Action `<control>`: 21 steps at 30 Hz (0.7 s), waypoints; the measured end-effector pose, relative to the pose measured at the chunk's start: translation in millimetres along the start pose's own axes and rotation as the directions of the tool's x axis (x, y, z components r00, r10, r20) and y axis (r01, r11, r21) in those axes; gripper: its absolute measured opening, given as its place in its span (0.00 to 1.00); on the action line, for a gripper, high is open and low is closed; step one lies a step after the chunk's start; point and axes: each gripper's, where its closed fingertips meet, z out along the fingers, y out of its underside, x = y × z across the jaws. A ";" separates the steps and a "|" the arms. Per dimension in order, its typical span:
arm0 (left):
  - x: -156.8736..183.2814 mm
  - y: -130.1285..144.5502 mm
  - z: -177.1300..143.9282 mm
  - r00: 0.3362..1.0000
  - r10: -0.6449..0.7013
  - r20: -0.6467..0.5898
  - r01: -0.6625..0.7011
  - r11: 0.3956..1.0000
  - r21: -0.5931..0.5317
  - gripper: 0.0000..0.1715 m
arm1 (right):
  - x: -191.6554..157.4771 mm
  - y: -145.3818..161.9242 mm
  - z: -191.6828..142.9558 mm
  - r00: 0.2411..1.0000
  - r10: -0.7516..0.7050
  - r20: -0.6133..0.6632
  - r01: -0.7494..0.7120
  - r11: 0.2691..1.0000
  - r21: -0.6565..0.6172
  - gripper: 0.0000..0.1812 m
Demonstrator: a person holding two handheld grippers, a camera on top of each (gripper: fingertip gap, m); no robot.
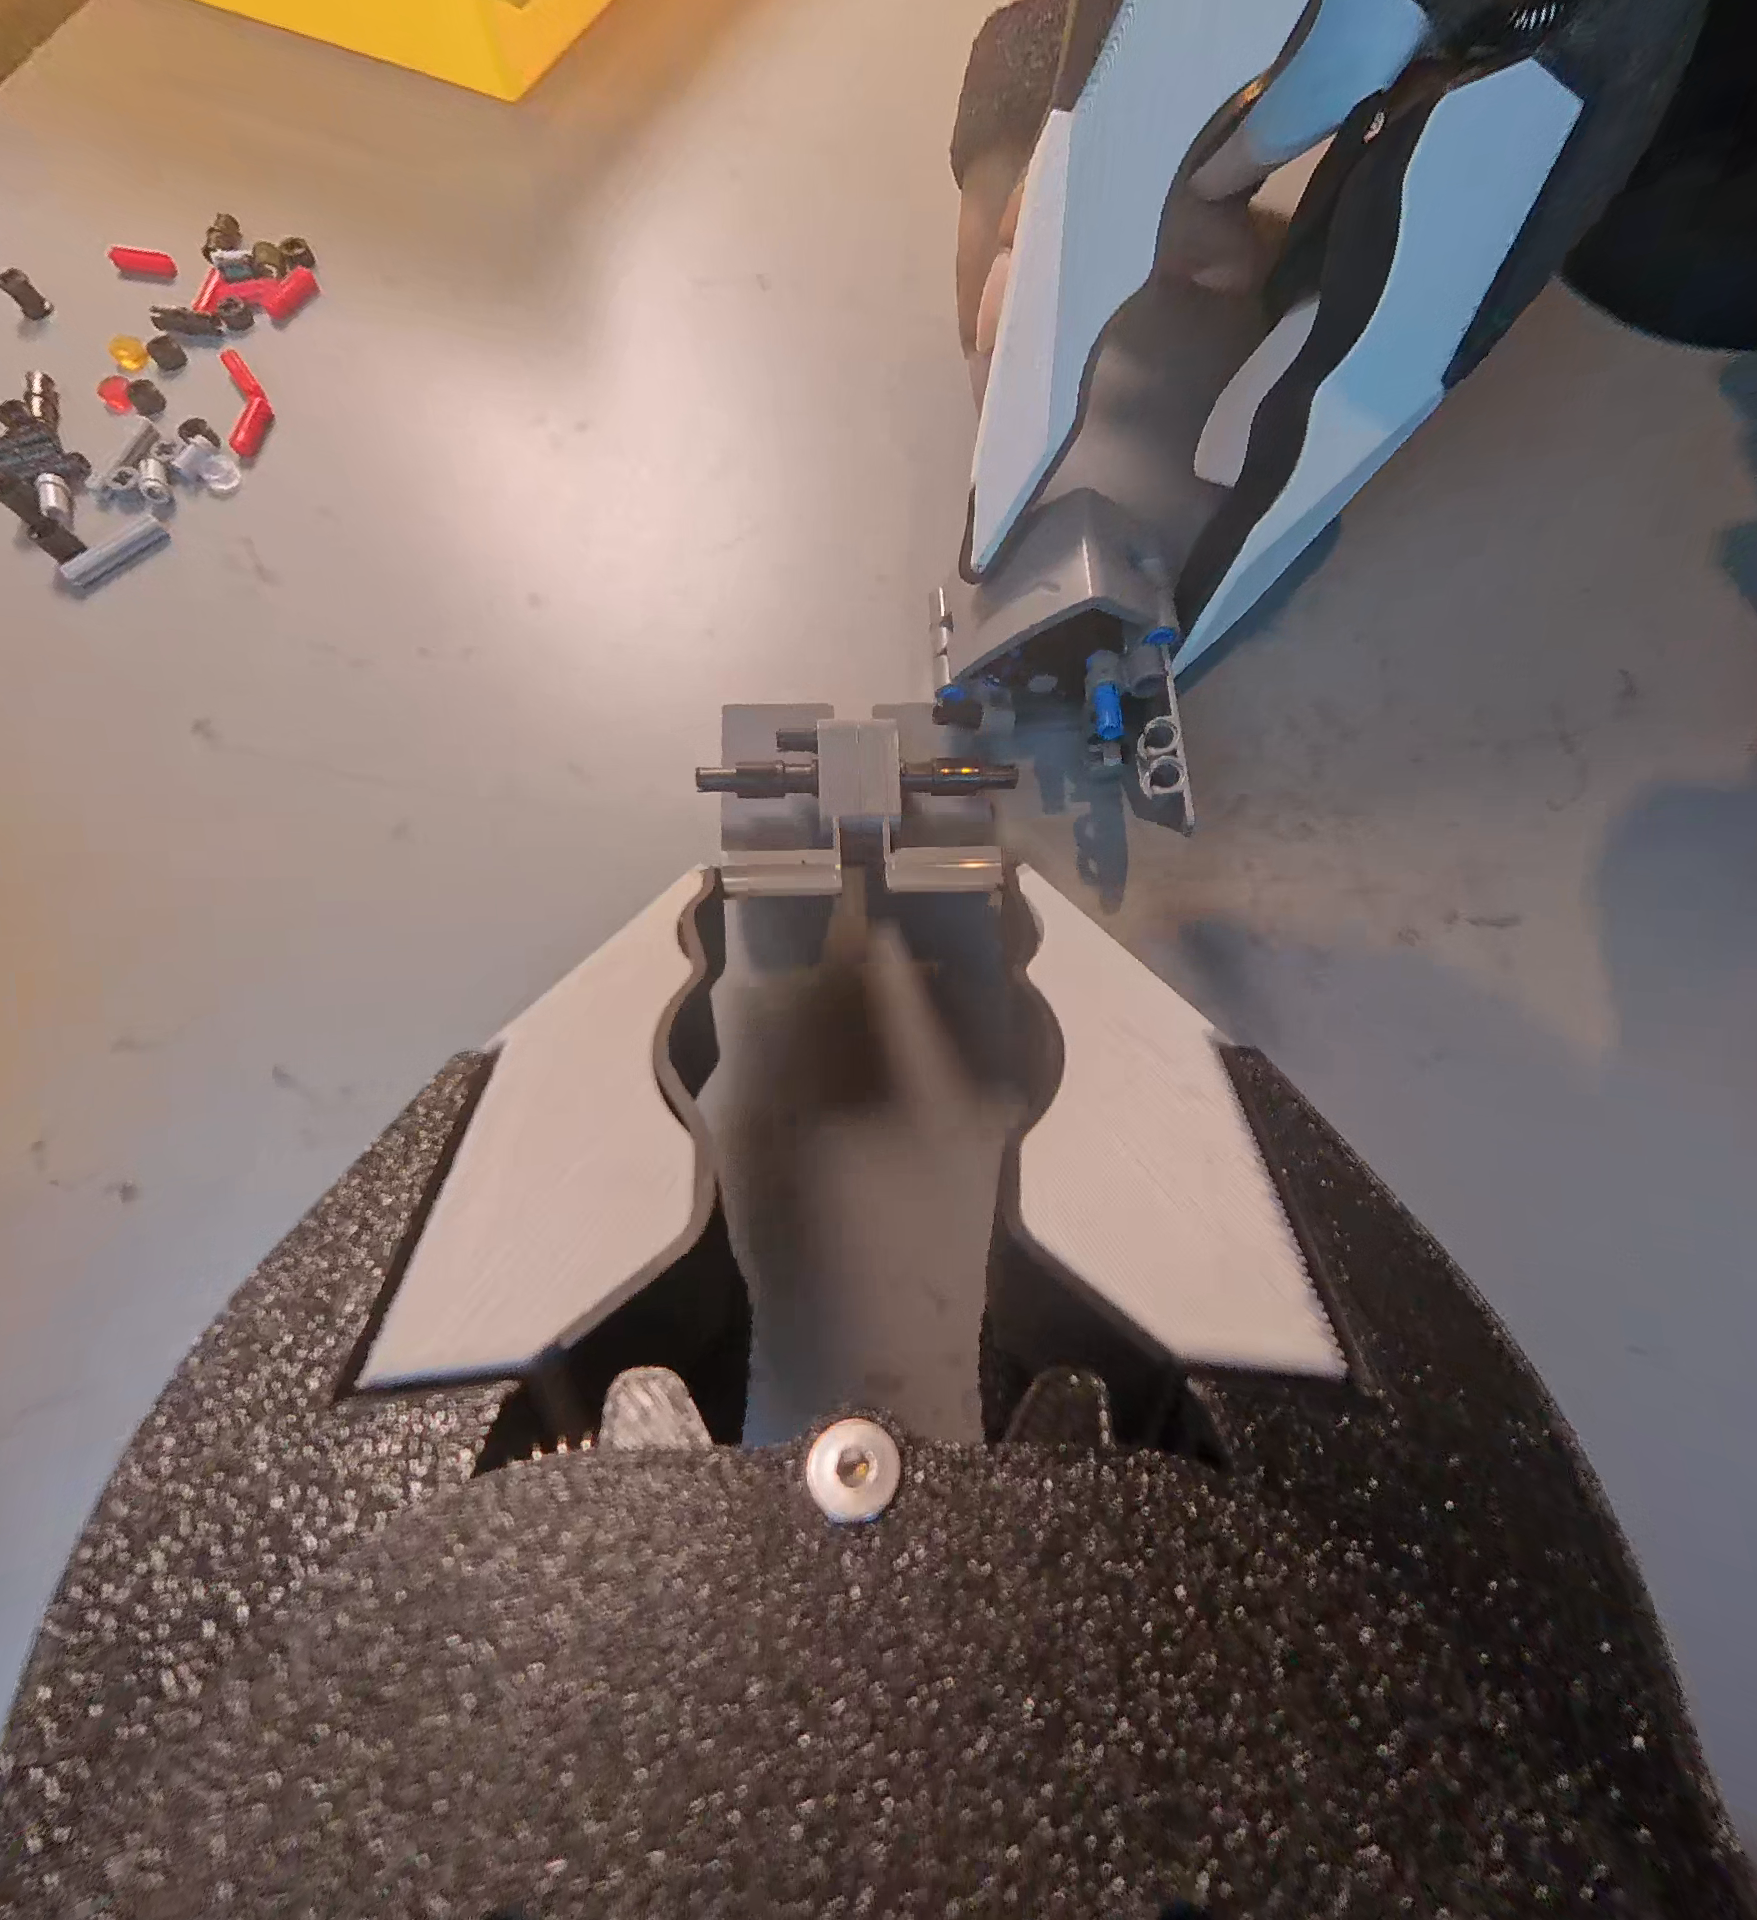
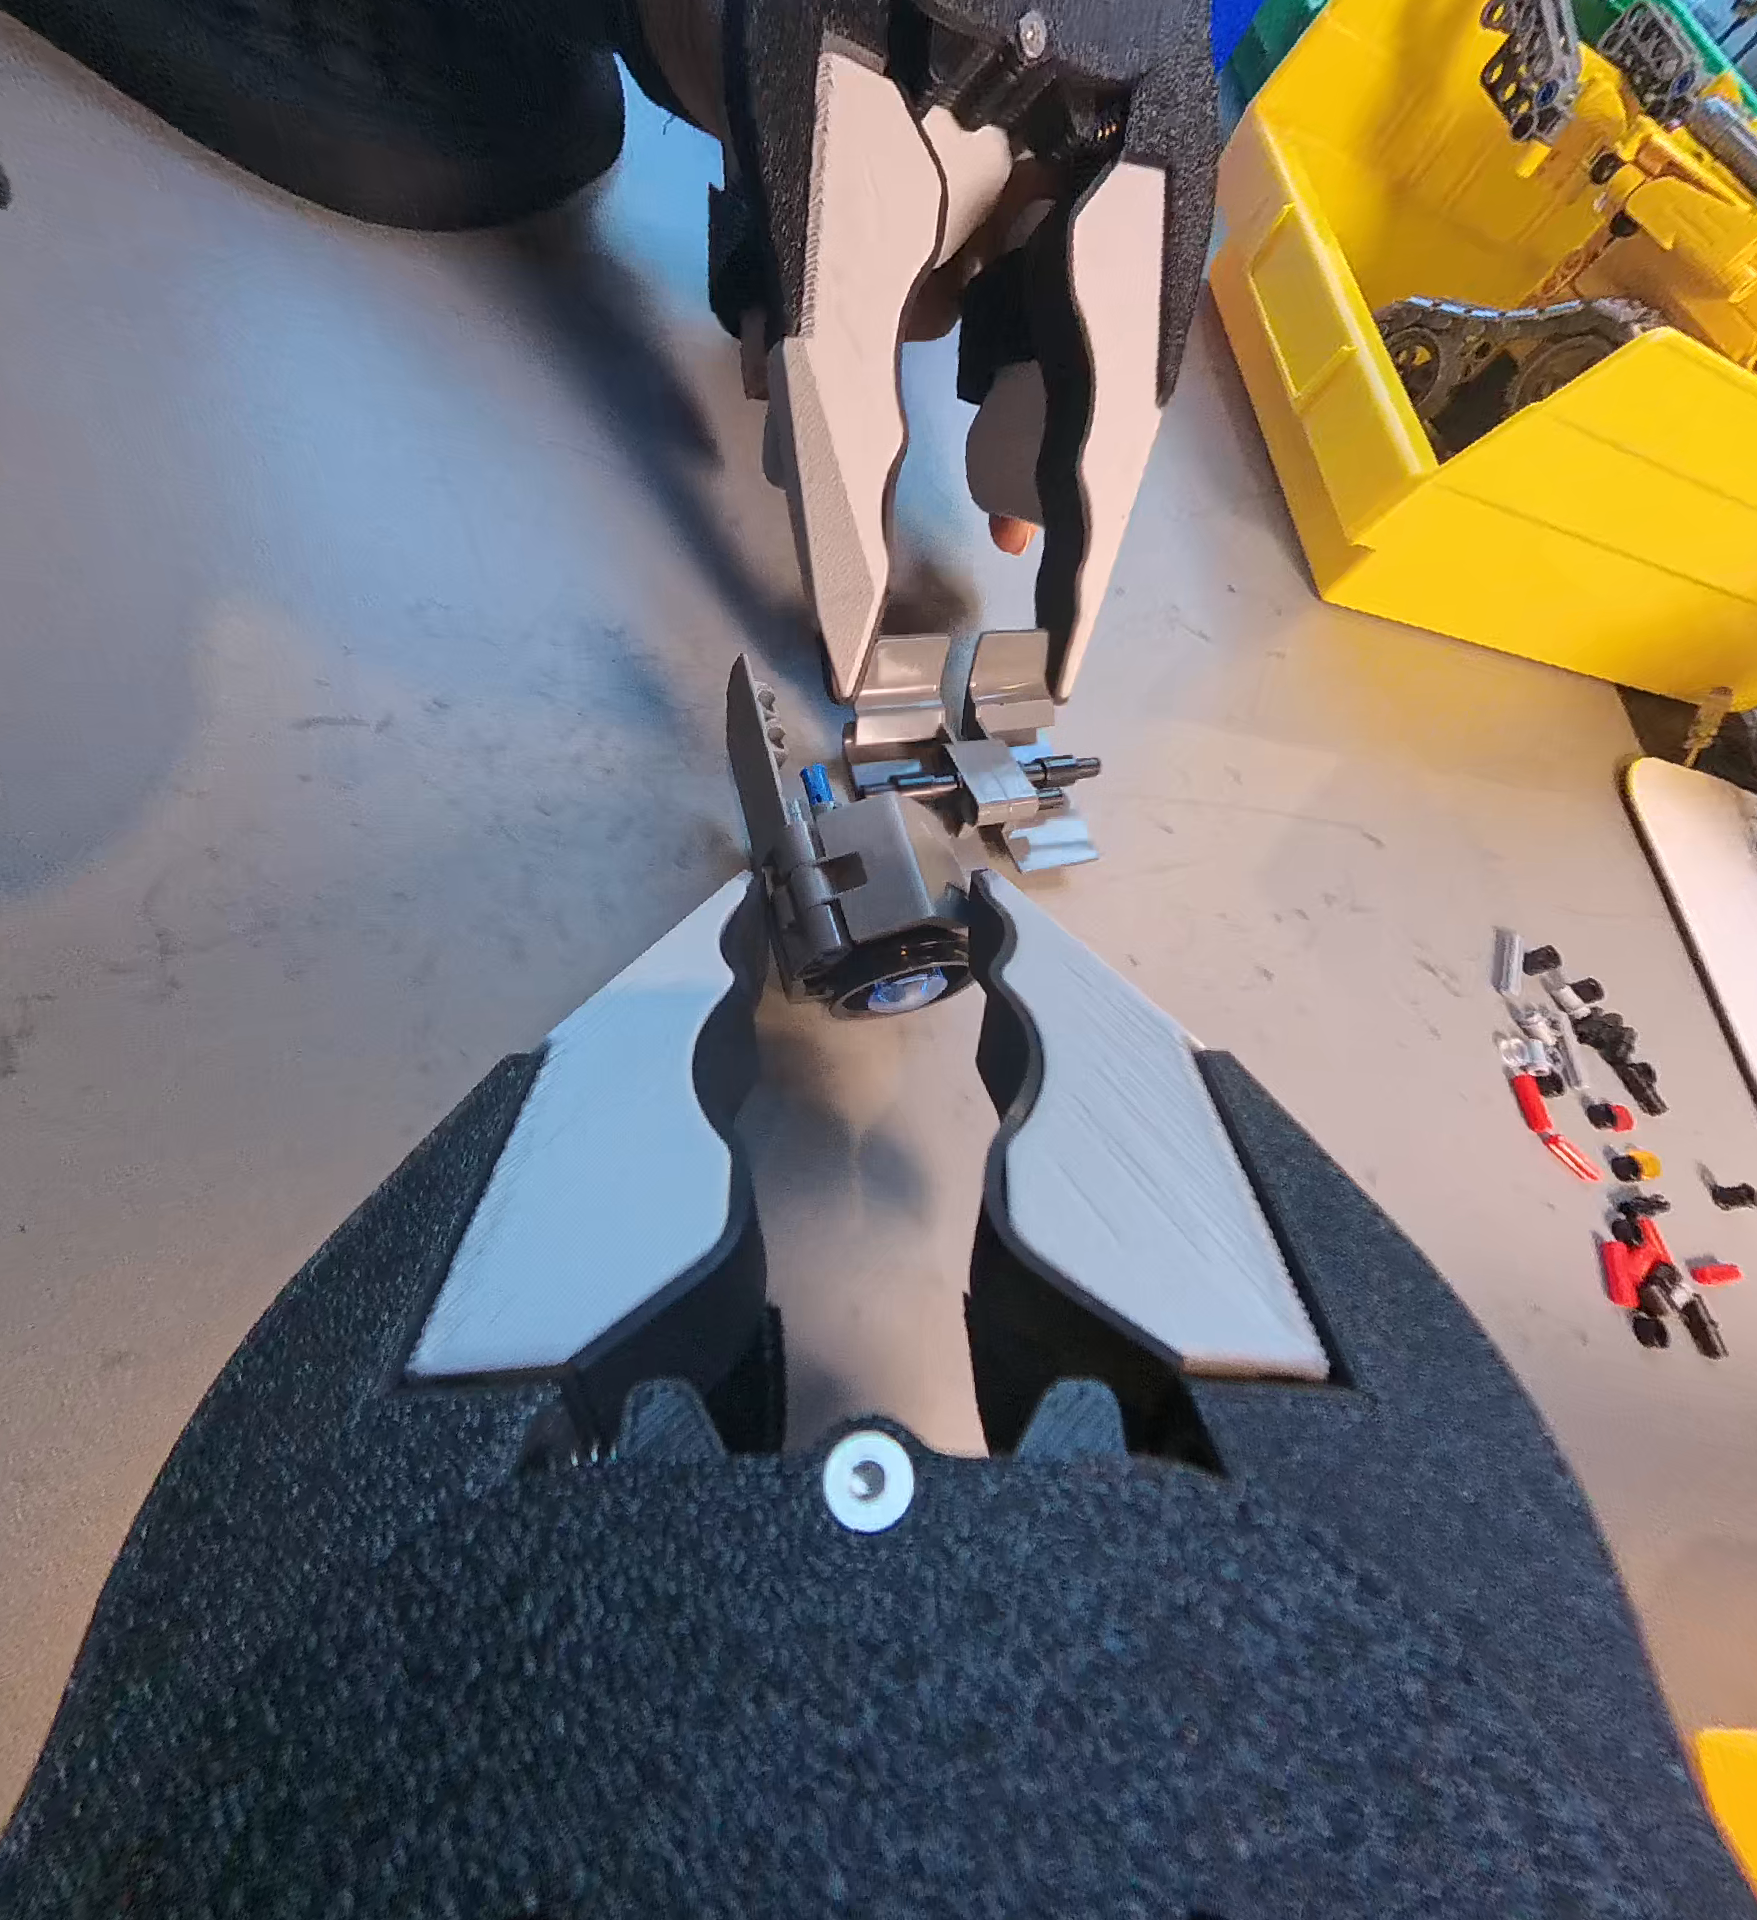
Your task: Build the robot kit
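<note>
Off to the left of the left gripper's fingers (image 1: 552, 1132), well apart from them, lies a scatter of small building-toy parts (image 1: 141, 384) — red, black and grey pins and connectors, plus an orange stud — on the grey surface (image 1: 438, 883). Beyond that scatter, at the top edge, shows a corner of a yellow bin (image 1: 458, 42).

The left gripper (image 1: 861, 883) has its fingers closed on a light grey brick assembly (image 1: 858, 800), pinching it at the near end; black pins stick out to either side of the part's middle block, just ahead of the fingertips.

To the right of those fingertips, and just beside the grey assembly, the right gripper (image 1: 1082, 613) comes down at a slant (a person's hand shows behind it). Its fingers clamp a dark grey brick assembly (image 2: 869, 883) with blue pins and a holed beam at its far end. In the right wrist view this part sits between the fingertips of the right gripper (image 2: 863, 883), a black wheel (image 2: 895, 987) with a pale hub facing the camera, and its far end lies touching or nearly touching the light grey assembly — I cannot tell which.

Farther right of the right gripper's fingers lies the same scatter of small parts, and beyond it the yellow bin, holding a yellow and black brick model (image 2: 1601, 208).
</note>
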 end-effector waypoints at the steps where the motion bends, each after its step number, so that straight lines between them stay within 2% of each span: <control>1: 0.8 1.1 0.8 1.000 0.002 -0.004 -0.002 1.000 -0.006 0.31 | 0.1 -0.2 0.3 1.000 0.009 0.003 -0.009 1.000 -0.001 0.21; 21: 16.8 -5.7 -5.9 0.993 0.113 -0.043 -0.113 0.993 0.016 0.30 | -10.4 -6.9 0.9 0.993 0.081 0.082 -0.082 0.997 0.000 0.21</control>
